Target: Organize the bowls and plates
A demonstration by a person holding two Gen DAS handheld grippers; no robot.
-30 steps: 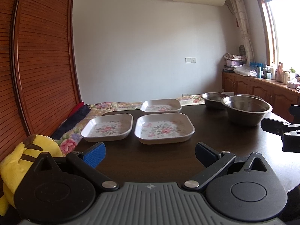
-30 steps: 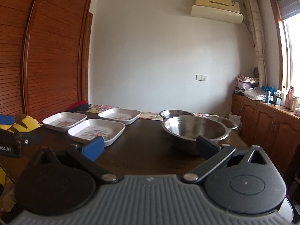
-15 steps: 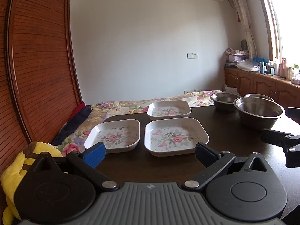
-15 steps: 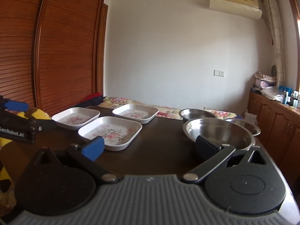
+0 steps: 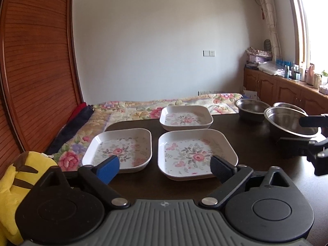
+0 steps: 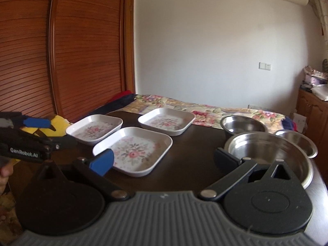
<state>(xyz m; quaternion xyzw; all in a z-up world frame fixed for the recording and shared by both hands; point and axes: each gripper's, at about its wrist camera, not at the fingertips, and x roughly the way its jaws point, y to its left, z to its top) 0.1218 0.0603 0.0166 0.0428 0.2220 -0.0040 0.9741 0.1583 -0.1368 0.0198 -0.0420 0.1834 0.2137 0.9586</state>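
On the dark table [image 5: 266, 164] sit three square floral plates [image 5: 196, 153], apart from each other, on its left half, and three steel bowls [image 6: 268, 153] clustered at its right edge. Bare tabletop runs between the groups. Left gripper [image 5: 164, 167] and right gripper [image 6: 164, 157] hover at the near edge, jaws spread wide, holding nothing.

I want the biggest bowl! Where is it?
The biggest steel bowl sits on the table's right side, just ahead of the right gripper, with two smaller bowls behind it.
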